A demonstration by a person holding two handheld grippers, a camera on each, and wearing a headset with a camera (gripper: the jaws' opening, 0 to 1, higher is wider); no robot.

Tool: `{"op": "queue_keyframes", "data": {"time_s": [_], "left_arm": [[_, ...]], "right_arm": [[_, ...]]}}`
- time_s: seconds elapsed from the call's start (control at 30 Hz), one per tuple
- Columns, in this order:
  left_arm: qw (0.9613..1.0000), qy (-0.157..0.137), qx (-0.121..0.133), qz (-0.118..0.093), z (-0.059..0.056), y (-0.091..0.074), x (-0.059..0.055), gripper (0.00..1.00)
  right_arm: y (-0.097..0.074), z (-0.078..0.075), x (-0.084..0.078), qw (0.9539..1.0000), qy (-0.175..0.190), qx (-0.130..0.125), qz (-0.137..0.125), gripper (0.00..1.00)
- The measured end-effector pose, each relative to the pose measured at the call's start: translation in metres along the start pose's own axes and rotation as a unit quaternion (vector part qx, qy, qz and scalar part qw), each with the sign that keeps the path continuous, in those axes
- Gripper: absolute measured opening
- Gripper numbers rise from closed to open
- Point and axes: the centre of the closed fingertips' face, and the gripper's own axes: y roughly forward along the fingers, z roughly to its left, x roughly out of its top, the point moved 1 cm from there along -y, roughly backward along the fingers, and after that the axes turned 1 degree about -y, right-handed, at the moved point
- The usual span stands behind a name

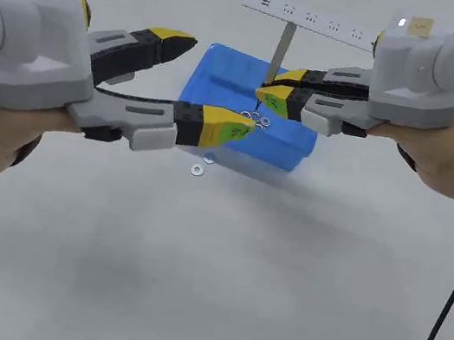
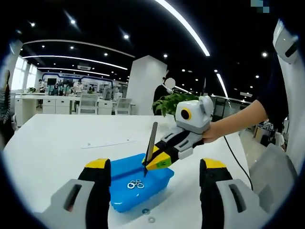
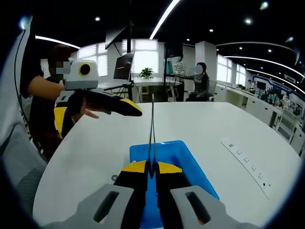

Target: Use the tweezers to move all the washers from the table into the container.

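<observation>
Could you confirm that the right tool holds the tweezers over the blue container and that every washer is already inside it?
Not every washer: the head view shows two washers still on the table in front of the blue container. The right tool does hold the tweezers over it.

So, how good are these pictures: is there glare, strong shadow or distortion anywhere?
Head view: soft, even light, the white table a little washed out, only a faint shadow by the blue container. Left gripper view: fisheye bends the ceiling light strips, yet the washers in the container look sharp. Right gripper view: same bending, and the tweezers show as a thin line.
</observation>
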Motion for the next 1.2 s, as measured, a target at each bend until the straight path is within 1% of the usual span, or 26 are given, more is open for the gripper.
{"op": "queue_keyframes", "data": {"time_s": [0.1, 0.2, 0.27, 0.3, 0.37, 0.4, 0.5, 0.53, 0.67, 0.7, 0.73, 0.83, 1.0, 1.1, 1.2], "left_arm": [[1.0000, -0.001, -0.007, 0.002, 0.005, 0.009, 0.004, 0.75], [0.9999, 0.003, -0.014, 0.000, 0.010, 0.017, 0.011, 0.74], [0.9997, 0.008, -0.023, -0.001, 0.011, 0.022, 0.016, 0.73], [0.9994, 0.018, -0.029, 0.003, 0.011, 0.024, 0.017, 0.71], [0.9983, 0.036, -0.043, 0.015, 0.009, 0.028, 0.016, 0.63], [0.9979, 0.039, -0.047, 0.019, 0.008, 0.029, 0.015, 0.60], [0.9955, 0.055, -0.070, 0.032, 0.000, 0.031, 0.014, 0.49], [0.9949, 0.059, -0.074, 0.033, -0.002, 0.032, 0.014, 0.46], [0.9929, 0.061, -0.097, 0.033, -0.012, 0.033, 0.016, 0.32], [0.9925, 0.062, -0.100, 0.033, -0.015, 0.034, 0.016, 0.28], [0.9920, 0.062, -0.106, 0.032, -0.020, 0.034, 0.018, 0.26], [0.9905, 0.060, -0.119, 0.032, -0.026, 0.035, 0.019, 0.23], [0.9879, 0.065, -0.135, 0.039, -0.029, 0.034, 0.018, 0.13], [0.9874, 0.067, -0.138, 0.040, -0.029, 0.033, 0.020, 0.09], [0.9853, 0.072, -0.148, 0.046, -0.031, 0.031, 0.019, 0.09]], "right_arm": [[0.000, 0.003, 0.001, 0.9999, -0.010, 0.005, 0.002, 0.07], [0.000, 0.009, 0.003, 0.9997, -0.020, 0.013, 0.002, 0.07], [0.001, 0.013, 0.004, 0.9994, -0.028, 0.018, 0.004, 0.07], [0.001, 0.014, 0.004, 0.9992, -0.034, 0.022, 0.006, 0.07], [0.002, 0.017, 0.004, 0.9989, -0.038, 0.026, 0.007, 0.07], [0.002, 0.017, 0.005, 0.9988, -0.039, 0.027, 0.007, 0.07], [0.002, 0.019, 0.005, 0.9985, -0.045, 0.031, 0.009, 0.07], [0.002, 0.020, 0.004, 0.9983, -0.047, 0.033, 0.010, 0.07], [0.003, 0.022, 0.003, 0.9979, -0.050, 0.037, 0.015, 0.07], [0.003, 0.023, 0.002, 0.9978, -0.051, 0.038, 0.017, 0.07], [0.003, 0.023, 0.001, 0.9977, -0.053, 0.039, 0.019, 0.07], [0.003, 0.024, -0.001, 0.9974, -0.055, 0.041, 0.022, 0.07], [0.001, 0.024, 0.000, 0.9971, -0.059, 0.043, 0.020, 0.07], [0.000, 0.025, -0.001, 0.9966, -0.064, 0.045, 0.022, 0.07], [-0.001, 0.026, 0.000, 0.9961, -0.071, 0.047, 0.021, 0.07]]}}
